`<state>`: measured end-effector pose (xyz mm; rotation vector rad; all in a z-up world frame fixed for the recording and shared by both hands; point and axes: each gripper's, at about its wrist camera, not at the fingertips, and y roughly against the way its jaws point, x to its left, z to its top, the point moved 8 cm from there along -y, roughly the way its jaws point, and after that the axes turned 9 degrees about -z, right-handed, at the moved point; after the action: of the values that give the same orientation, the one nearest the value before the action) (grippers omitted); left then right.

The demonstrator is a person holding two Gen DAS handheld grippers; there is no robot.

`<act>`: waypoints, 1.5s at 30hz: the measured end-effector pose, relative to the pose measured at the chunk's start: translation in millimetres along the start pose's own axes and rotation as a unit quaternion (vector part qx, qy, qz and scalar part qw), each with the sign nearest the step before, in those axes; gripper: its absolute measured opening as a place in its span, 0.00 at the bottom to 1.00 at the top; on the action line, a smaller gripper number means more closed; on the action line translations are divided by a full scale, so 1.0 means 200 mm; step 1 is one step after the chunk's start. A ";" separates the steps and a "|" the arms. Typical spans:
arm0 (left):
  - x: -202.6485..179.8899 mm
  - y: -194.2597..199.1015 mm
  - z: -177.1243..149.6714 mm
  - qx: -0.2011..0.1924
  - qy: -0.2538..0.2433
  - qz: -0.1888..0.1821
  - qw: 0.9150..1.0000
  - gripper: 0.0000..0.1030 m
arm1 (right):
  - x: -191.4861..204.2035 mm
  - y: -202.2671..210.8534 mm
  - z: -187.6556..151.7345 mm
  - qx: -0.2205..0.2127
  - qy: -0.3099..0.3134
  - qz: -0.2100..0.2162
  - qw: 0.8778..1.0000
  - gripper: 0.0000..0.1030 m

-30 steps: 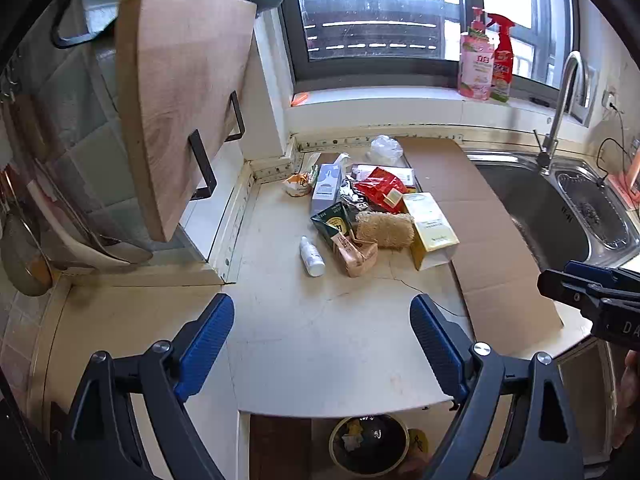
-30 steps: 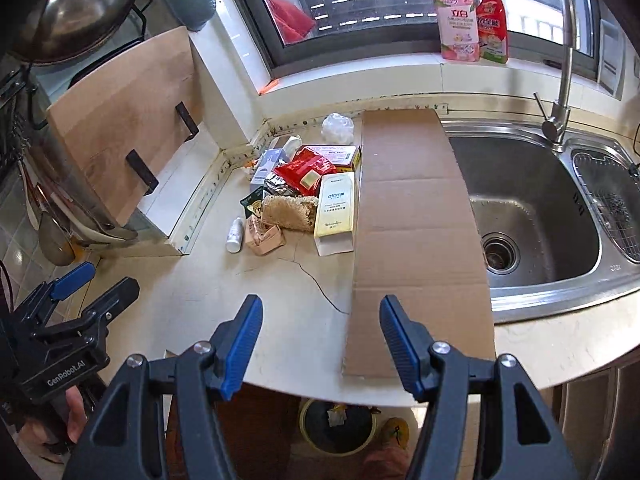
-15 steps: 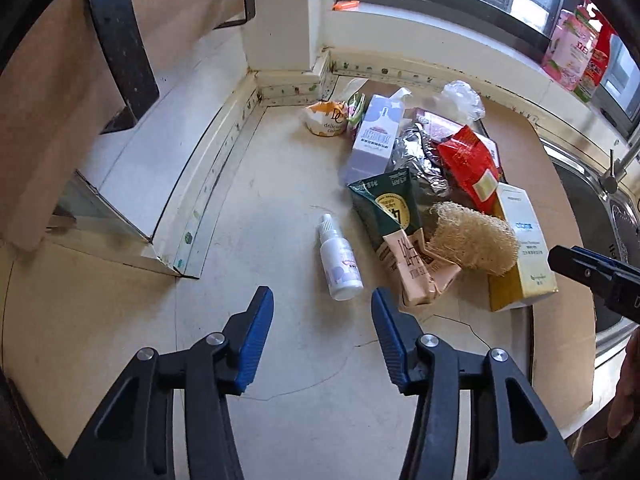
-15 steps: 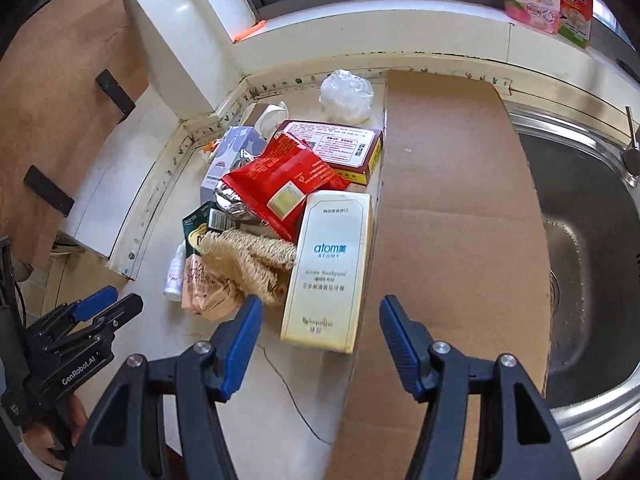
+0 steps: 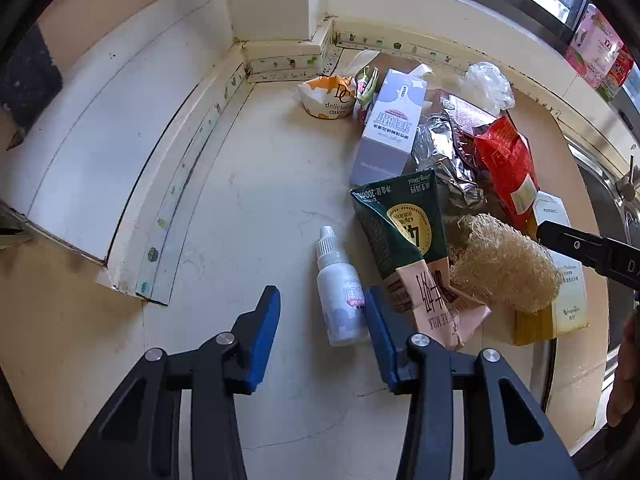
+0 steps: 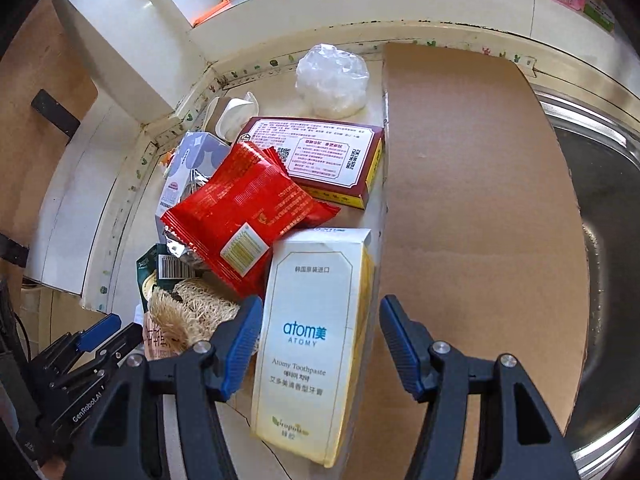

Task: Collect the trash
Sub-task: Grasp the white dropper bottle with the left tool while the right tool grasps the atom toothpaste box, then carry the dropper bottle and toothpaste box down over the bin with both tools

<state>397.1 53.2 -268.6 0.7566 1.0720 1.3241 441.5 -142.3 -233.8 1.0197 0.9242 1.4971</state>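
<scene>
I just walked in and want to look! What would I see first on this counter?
A heap of trash fills the counter's middle, and the bright red packet on top jumps out. Right in front, the open right gripper straddles a pale toothpaste box. The open left gripper straddles a little white bottle at the heap's left edge.

Bare desk (image 5: 248,208) is left open on the left of the small white bottle (image 5: 340,296), while its right side is crowded by a green carton (image 5: 404,232) and a loofah (image 5: 504,272). The toothpaste box (image 6: 316,344) is flanked by flat cardboard (image 6: 480,208) on the right, and hemmed by a red packet (image 6: 244,216) behind.
</scene>
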 end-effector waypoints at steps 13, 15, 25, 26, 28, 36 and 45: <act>0.04 -0.12 0.03 0.013 0.018 0.001 1.000 0.24 | 0.08 -0.10 -0.10 0.026 0.031 -0.018 0.999 0.51; 0.04 -0.11 0.03 0.013 0.018 0.003 1.000 0.22 | 0.08 -0.10 -0.11 0.030 0.027 -0.011 0.999 0.49; -0.04 0.08 -0.10 -0.009 0.011 0.001 1.000 0.21 | 0.04 0.13 -0.17 -0.013 0.012 -0.009 1.000 0.48; -0.04 0.11 -0.13 -0.013 0.009 -0.002 1.000 0.21 | 0.04 0.16 -0.18 -0.014 0.010 -0.007 1.000 0.47; -0.06 0.17 -0.16 -0.018 0.005 -0.004 1.000 0.21 | 0.05 0.21 -0.22 -0.017 0.009 -0.001 1.000 0.47; -0.14 0.43 -0.38 -0.031 -0.038 -0.025 0.998 0.21 | 0.11 0.45 -0.43 -0.042 0.018 0.011 0.999 0.47; -0.25 0.65 -0.71 -0.040 -0.074 -0.055 0.995 0.21 | 0.17 0.66 -0.79 -0.056 0.004 0.017 0.998 0.47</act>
<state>221.4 1.8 -192.1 0.7149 0.9242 1.1917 246.6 -133.1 -159.2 0.9521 0.8221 1.5650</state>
